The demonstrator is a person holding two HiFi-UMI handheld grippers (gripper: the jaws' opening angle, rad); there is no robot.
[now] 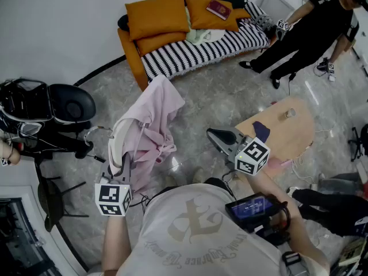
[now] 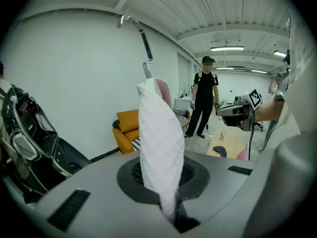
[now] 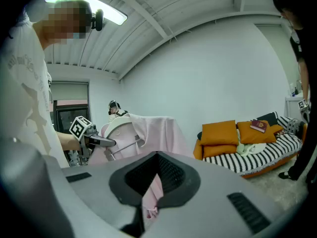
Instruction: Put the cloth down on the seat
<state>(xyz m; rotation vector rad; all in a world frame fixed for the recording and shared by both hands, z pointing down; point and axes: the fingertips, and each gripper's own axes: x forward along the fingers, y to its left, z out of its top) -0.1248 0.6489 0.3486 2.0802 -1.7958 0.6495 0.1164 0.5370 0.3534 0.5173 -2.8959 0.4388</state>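
A pink cloth [image 1: 154, 119] hangs on a white padded hanger [image 1: 117, 141], held up in the air over the floor. My left gripper [image 1: 123, 164] is shut on the hanger's lower end. In the left gripper view the hanger [image 2: 159, 148] rises between the jaws, with its metal hook [image 2: 145, 51] on top. My right gripper [image 1: 211, 134] hovers to the right of the cloth and apart from it, its jaws drawn together on nothing. The orange couch's striped seat [image 1: 195, 53] lies well ahead; it also shows in the right gripper view [image 3: 267, 151], beyond the cloth [image 3: 156, 130].
Orange cushions [image 1: 156, 16], a pale garment [image 1: 201, 36] and a red book [image 1: 218, 8] lie on the couch. A person in black [image 1: 313, 27] stands at its right end. A low wooden table [image 1: 287, 130] is at my right, a black chair [image 1: 72, 105] at my left.
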